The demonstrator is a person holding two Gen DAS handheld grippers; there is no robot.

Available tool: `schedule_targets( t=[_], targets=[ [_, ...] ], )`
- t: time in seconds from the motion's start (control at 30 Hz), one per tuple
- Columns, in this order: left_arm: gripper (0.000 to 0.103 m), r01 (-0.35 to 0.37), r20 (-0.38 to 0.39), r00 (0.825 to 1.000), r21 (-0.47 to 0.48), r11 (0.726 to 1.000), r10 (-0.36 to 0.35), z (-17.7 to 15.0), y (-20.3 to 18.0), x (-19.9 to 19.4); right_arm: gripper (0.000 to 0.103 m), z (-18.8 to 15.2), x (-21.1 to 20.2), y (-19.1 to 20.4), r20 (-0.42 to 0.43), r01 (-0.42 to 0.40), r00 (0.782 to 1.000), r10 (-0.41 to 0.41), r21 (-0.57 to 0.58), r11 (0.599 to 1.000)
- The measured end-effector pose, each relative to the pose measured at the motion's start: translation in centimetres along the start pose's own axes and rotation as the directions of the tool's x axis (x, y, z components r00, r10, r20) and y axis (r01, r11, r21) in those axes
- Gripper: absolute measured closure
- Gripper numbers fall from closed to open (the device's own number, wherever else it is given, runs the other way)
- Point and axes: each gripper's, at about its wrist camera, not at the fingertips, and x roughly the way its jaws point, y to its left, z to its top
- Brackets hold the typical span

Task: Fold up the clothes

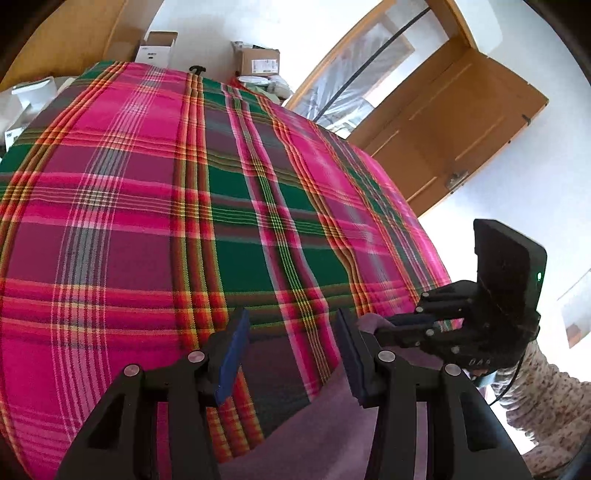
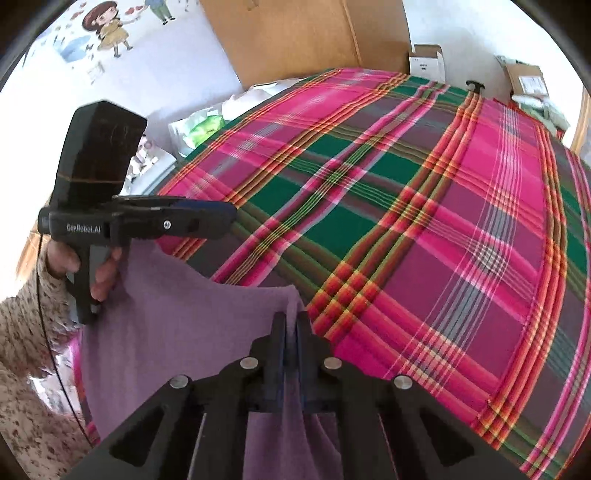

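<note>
The plaid blanket (image 1: pixel 229 206) fills almost everything ahead of me, pink, green and purple checks with orange and yellow lines, spread flat over what looks like a bed. Beyond its far edge stands a wooden wardrobe panel (image 2: pixel 295 37), and to the far right an open wooden door (image 1: pixel 454 122) with a metal handle. A cartoon wall sticker (image 2: pixel 110 26) of a child sits on the white wall at the far left.

The purple garment (image 2: pixel 177 332) hangs at the near edge of the blanket, draping down in front of me, its upper hem lying just on the plaid.

My right tongs (image 2: pixel 291 332) are pinched together on a fold of that purple cloth, which runs up between the pads. My left tongs (image 1: pixel 291 350) stand about half open; the purple cloth lies beneath and beside the right pad, but I cannot tell that the pads press on it. From the right wrist view the left tongs point level across the garment's top corner, with my hand (image 2: pixel 99 269) wrapped on the grip and a floral sleeve (image 2: pixel 26 332) behind it.

Along the far side sit small things: a white open carton (image 1: pixel 157 48), a brown cardboard box (image 1: pixel 258 61) with a label, and white and green plastic bags (image 2: pixel 207 125) at the far left. Nothing lies on the blanket between the garment and those.
</note>
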Motion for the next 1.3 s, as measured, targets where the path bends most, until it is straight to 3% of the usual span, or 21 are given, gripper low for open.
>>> schedule_targets(
  t=[0.1,0.3,0.5,0.6,0.77,0.8,0.87,0.93,1.07,1.17,1.3],
  targets=[
    [0.053,-0.013,0.004,1.0,0.003,1.0,0.013,-0.1,-0.3,-0.3,0.085,-0.3,-1.2,-0.8,0.015,0.034,0.999,-0.035,0.041,0.999],
    [0.053,-0.009,0.023,1.0,0.058,0.998,0.008,-0.4,-2.3,-1.6,0.085,-2.7,-7.6,-2.8,0.113,0.125,0.984,-0.139,0.123,0.985],
    [0.053,0.01,0.011,1.0,0.172,0.985,-0.012,-1.4,-6.3,-2.7,0.085,-8.8,-14.9,-4.0,0.125,0.228,0.957,-0.261,0.229,0.946],
    [0.053,0.025,0.013,1.0,0.2,0.979,-0.028,-1.9,-7.8,-3.1,0.085,-12.9,-19.8,-3.6,0.106,0.321,0.927,-0.359,0.268,0.908],
    [0.053,0.071,-0.018,0.997,0.232,0.97,-0.069,-3.7,-10.4,-2.9,0.084,-18.5,-27.8,-1.3,0.054,0.478,0.857,-0.513,0.287,0.83],
    [0.053,0.081,-0.031,0.997,0.239,0.968,-0.076,-4.2,-10.9,-2.7,0.08,-19.6,-29.1,-0.8,0.044,0.501,0.844,-0.534,0.291,0.815],
    [0.053,0.099,-0.058,0.994,0.247,0.964,-0.087,-5.3,-11.8,-2.1,0.069,-21.4,-29.9,0.0,0.027,0.54,0.82,-0.572,0.292,0.789],
    [0.053,0.115,-0.087,0.992,0.253,0.961,-0.096,-6.3,-12.6,-1.5,0.068,-22.9,-28.9,0.3,0.029,0.558,0.808,-0.589,0.289,0.778],
    [0.053,0.166,-0.146,0.98,0.246,0.955,-0.133,-8.7,-14.3,-0.1,0.068,-24.0,-23.9,-0.9,0.037,0.534,0.825,-0.564,0.278,0.799],
    [0.053,0.189,-0.181,0.973,0.28,0.941,-0.142,-10.8,-16.0,0.8,0.068,-24.2,-21.3,-2.8,0.055,0.521,0.825,-0.563,0.311,0.795],
    [0.053,0.291,-0.237,0.945,0.293,0.911,-0.226,-13.0,-18.3,2.1,0.068,-23.7,-19.8,-5.3,0.081,0.484,0.837,-0.541,0.35,0.802]
  ],
)
